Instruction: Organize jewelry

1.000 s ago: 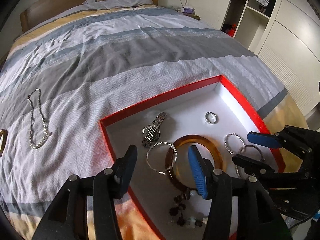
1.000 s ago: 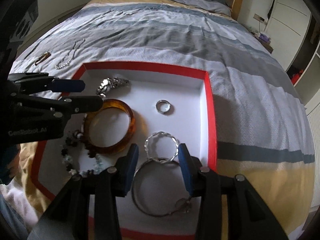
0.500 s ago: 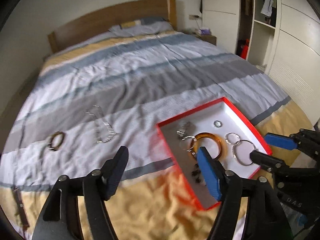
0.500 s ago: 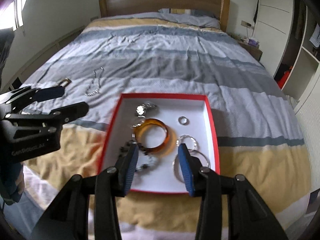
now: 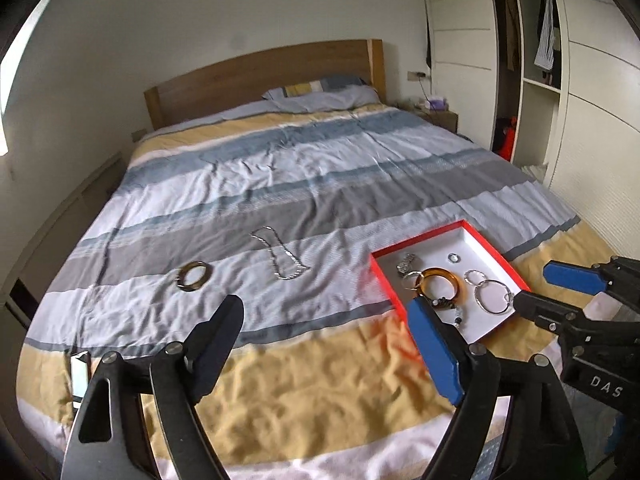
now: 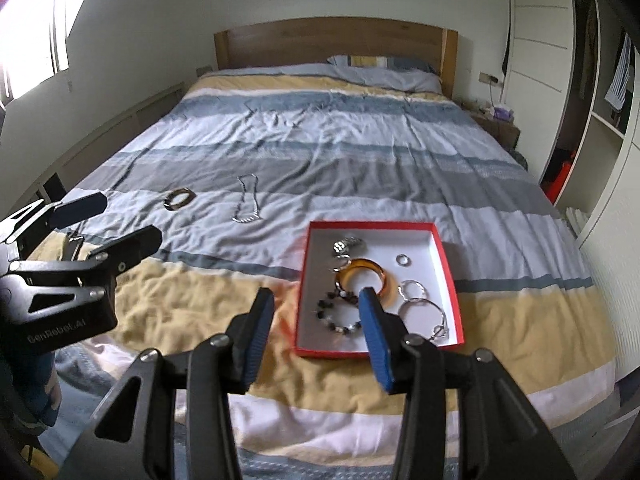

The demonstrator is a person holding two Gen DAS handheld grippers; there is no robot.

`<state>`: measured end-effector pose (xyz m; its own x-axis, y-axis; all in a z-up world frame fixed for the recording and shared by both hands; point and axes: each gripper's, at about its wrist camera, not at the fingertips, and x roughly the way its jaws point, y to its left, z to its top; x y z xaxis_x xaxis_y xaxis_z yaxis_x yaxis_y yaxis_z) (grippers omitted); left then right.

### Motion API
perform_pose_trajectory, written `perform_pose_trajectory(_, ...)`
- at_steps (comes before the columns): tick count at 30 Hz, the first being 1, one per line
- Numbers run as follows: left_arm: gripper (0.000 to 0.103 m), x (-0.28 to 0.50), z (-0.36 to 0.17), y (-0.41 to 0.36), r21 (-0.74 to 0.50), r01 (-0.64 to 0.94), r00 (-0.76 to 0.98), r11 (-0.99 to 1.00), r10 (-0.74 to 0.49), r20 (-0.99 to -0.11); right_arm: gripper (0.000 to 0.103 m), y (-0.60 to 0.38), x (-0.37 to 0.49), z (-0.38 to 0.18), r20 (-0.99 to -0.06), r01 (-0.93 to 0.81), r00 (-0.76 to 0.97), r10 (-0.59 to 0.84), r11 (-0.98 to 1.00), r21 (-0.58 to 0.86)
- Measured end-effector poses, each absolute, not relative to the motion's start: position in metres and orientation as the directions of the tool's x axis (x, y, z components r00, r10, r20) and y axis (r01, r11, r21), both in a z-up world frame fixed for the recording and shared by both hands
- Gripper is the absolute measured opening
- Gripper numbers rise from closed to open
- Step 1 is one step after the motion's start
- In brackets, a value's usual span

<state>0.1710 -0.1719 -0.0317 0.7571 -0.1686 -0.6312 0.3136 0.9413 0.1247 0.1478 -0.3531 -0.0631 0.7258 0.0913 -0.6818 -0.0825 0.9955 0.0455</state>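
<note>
Silver chain [image 5: 280,254] lengthwise toward headboard [image 5: 260,76]

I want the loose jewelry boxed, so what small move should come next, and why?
Probably carry the left gripper, jaws just opened and holding nothing, toward the silver chain necklace. It and the gold bangle lie on the striped duvet, outside the red-rimmed box.

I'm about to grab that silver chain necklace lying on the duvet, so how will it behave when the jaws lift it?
The silver chain necklace lies in a loose, kinked loop, so it is probably floppy and will dangle. Its links look thin, so likely light, and it may slip from a shallow pinch. The soft, wrinkled duvet may give under it.
</note>
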Motion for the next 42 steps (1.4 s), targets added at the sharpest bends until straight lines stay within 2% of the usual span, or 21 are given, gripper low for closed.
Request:
perform_pose_trajectory(18, 0.09, 0.117, -0.014, -0.103, 0.108, 0.197, 0.814, 0.974, -0.101, -0.572, 0.046, -0.297, 0.102, -0.034, -0.643, -0.118, 0.759, 0.105, 0.993, 0.022)
perform_pose_trajectory(25, 0.09, 0.115, -0.014, -0.08, 0.101, 0.137, 0.823, 0.985, -0.057, -0.565, 0.05, -0.279, 0.102, -0.035, -0.642, -0.136, 0.758, 0.115, 0.991, 0.017)
perform_pose_trajectory(35, 0.09, 0.117, -0.012, -0.07, 0.103, 0.123, 0.832, 0.987, -0.047, -0.553, 0.052, -0.266, 0.112, -0.035, -0.638, -0.164, 0.757, 0.143, 0.986, 0.027)
perform_pose_trajectory(42, 0.09, 0.127, -0.018, -0.061, 0.092, 0.116, 0.815, 0.989, -0.042, -0.579, 0.052, -0.261, 0.121, -0.037, -0.638, -0.167, 0.756, 0.146, 0.986, 0.028)
